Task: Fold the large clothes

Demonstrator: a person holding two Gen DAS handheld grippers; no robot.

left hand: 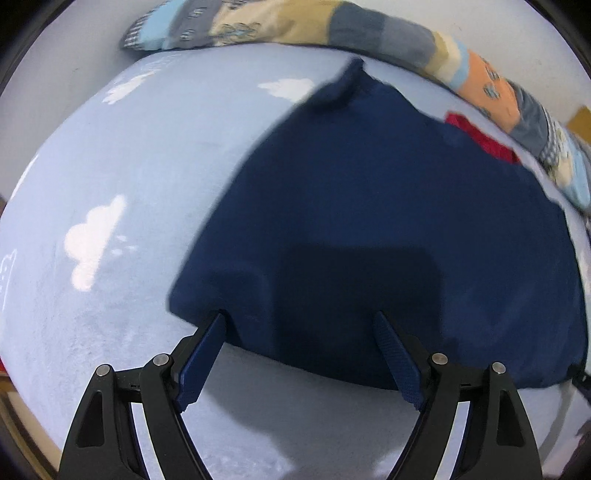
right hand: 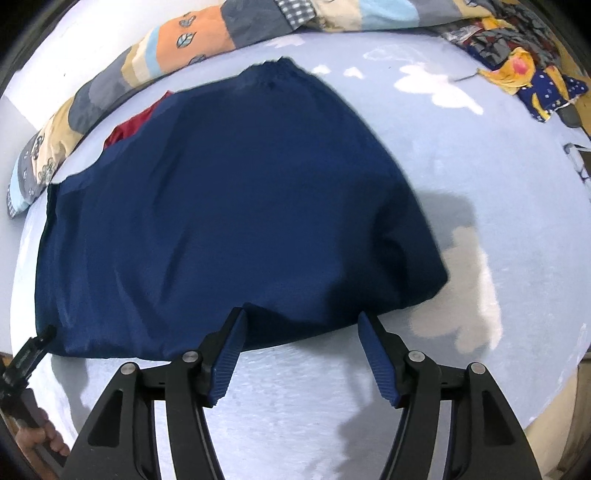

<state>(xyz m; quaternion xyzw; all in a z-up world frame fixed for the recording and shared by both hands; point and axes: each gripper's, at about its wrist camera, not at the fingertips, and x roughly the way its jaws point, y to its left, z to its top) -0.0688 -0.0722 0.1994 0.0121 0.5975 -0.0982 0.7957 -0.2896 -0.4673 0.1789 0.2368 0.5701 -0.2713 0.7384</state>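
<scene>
Garment: a large navy blue garment (left hand: 369, 221) is lying spread flat on a bed, its gathered narrow end (right hand: 273, 70) pointing toward the far side and its wide edge lying nearest both cameras.
Near edge: the wide edge is running just in front of both pairs of fingertips; in the right wrist view one corner (right hand: 436, 280) is sitting to the right of the right gripper.
Left gripper: the left gripper (left hand: 301, 317) is standing wide, holding nothing, its fingertips reaching the garment's near edge close to its left corner; whether they are touching the cloth cannot be told.
Right gripper: the right gripper (right hand: 301, 315) is also standing wide and holding nothing, its blue ribbed pads (right hand: 376, 362) flanking the near edge of the garment.
Hand: at the lower left of the right wrist view, a hand (right hand: 37, 439) is gripping the handle of the other gripper.
Bed sheet: a pale blue sheet (left hand: 129, 166) printed with white clouds is lying under the garment.
Red cloth: a piece of red cloth (right hand: 129, 125) is peeking out from behind the garment's far edge.
Quilt: a patchwork quilt (left hand: 295, 26) in grey, tan, orange and light blue is lying bunched along the far side of the bed.
Other clothes: a heap of patterned yellow and blue clothes (right hand: 524, 70) is lying at the far right corner, well apart from the garment.
</scene>
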